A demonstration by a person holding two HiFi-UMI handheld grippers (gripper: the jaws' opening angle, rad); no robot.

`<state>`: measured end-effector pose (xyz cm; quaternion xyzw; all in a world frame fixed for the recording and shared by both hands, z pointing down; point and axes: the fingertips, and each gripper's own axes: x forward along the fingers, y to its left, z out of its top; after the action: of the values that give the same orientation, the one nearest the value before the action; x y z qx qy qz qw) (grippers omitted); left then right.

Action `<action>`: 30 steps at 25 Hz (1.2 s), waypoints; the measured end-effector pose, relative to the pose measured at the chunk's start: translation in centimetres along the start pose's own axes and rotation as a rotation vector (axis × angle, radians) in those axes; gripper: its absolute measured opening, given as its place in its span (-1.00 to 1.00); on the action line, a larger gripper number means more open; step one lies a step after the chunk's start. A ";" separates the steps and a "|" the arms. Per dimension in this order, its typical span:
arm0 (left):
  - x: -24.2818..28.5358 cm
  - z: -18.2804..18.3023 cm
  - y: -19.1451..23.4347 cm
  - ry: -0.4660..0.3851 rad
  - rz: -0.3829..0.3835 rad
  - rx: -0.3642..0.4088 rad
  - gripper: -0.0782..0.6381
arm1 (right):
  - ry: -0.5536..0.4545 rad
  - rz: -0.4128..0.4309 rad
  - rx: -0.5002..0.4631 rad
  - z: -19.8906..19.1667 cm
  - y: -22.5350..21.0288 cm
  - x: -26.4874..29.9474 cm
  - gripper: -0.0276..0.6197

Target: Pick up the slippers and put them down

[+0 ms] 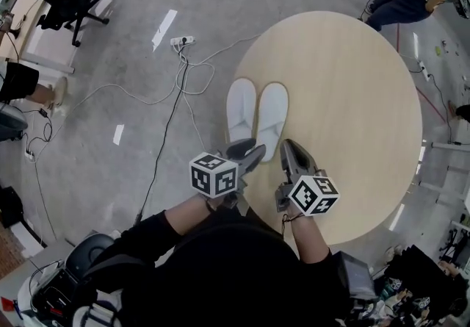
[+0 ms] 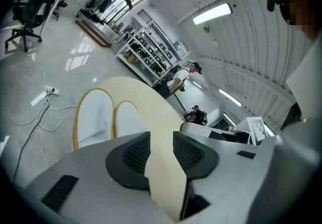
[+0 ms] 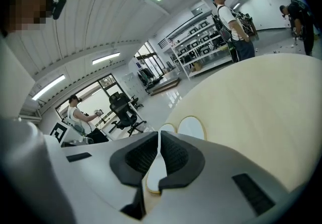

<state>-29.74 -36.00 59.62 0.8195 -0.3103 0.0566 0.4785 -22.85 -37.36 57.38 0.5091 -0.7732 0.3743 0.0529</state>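
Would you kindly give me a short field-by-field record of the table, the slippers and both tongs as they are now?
table: round, light wood
slippers: two, white, side by side, flat on the table near its edge
left tongs: open, nothing between the jaws
right tongs: shut, empty
contact: neither tongs touches the slippers, which lie beyond the tips
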 end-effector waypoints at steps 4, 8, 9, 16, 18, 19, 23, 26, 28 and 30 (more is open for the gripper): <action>-0.4 -0.3 -4.0 -0.022 -0.124 0.100 -0.67 | -0.014 0.086 0.000 -0.5 2.1 -2.5 -0.87; -0.9 -2.1 -8.0 -0.012 -0.208 0.164 -0.72 | -0.018 0.114 -0.016 -1.3 1.7 -6.5 -0.87; -1.4 -1.8 -8.8 -0.017 -0.203 0.209 -0.72 | -0.034 0.113 -0.033 -0.7 1.9 -7.3 -0.87; -3.2 -1.4 -14.5 -0.104 -0.158 0.287 -0.71 | -0.123 0.129 -0.185 2.8 3.8 -12.9 -0.87; -2.7 -2.1 -16.8 -0.099 -0.193 0.308 -0.71 | -0.149 0.140 -0.188 3.5 3.6 -14.7 -0.87; -2.5 -2.4 -17.9 -0.089 -0.209 0.333 -0.71 | -0.161 0.150 -0.189 3.8 3.6 -15.6 -0.87; -2.7 -2.6 -21.6 -0.084 -0.249 0.399 -0.71 | -0.220 0.182 -0.214 5.5 4.3 -19.7 -0.87; -2.9 -2.9 -25.0 -0.120 -0.274 0.421 -0.71 | -0.254 0.175 -0.186 6.1 3.9 -22.8 -0.87; -3.3 -3.4 -27.3 -0.141 -0.289 0.468 -0.71 | -0.272 0.160 -0.156 6.4 3.5 -24.4 -0.87; -3.5 -4.2 -29.3 -0.152 -0.293 0.552 -0.71 | -0.300 0.150 -0.159 6.7 3.2 -26.1 -0.87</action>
<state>-15.21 -20.71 38.58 0.9561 -0.1969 0.0079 0.2168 -11.02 -21.43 38.81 0.4943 -0.8354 0.2350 -0.0510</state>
